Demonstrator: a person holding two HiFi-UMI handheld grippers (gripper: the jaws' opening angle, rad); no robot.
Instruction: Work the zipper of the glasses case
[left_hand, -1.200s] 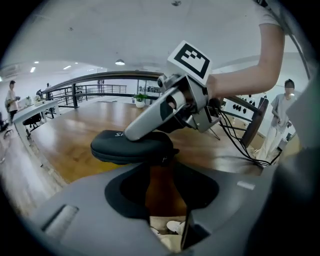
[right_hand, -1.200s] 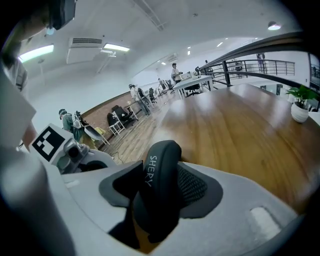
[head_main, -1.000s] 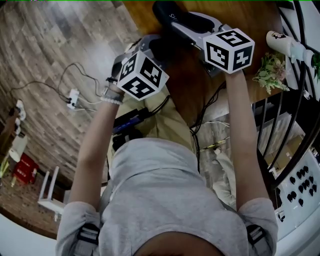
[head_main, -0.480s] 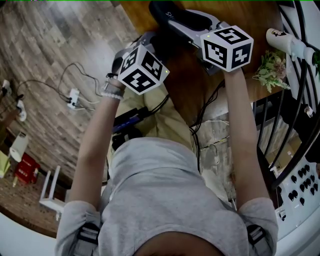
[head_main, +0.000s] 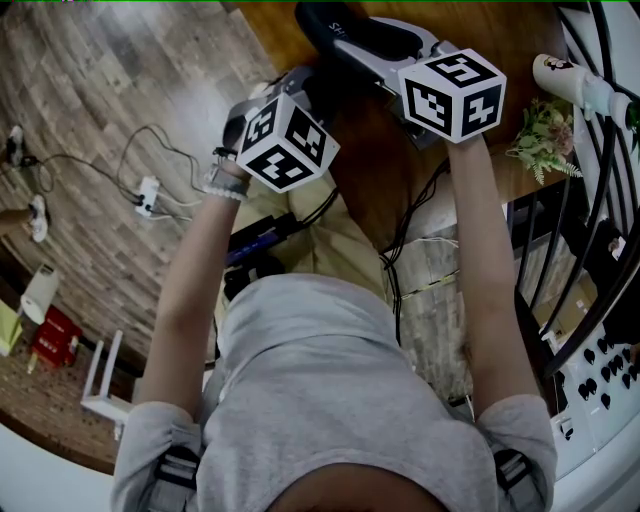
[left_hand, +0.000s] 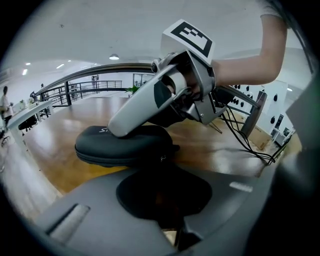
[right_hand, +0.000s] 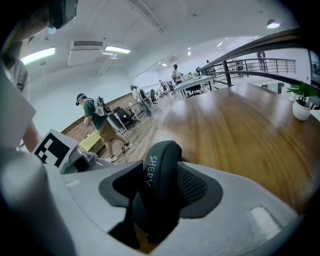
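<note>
Glasses case (left_hand: 125, 145) near table (left_hand: 215, 147) edge | right fingers (right_hand: 200, 192) grasping | left fingers (left_hand: 145, 195) closing on pull (left_hand: 162, 159)

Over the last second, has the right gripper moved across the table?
No, not noticeably. In the head view the right gripper keeps the same gap to the potted plant, fingers clamped on the glasses case.

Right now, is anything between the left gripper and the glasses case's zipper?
Nothing visible. The left gripper is closing right at the zipper pull; whether the pull is between its jaws is unclear. The right gripper clamps the glasses case.
</note>
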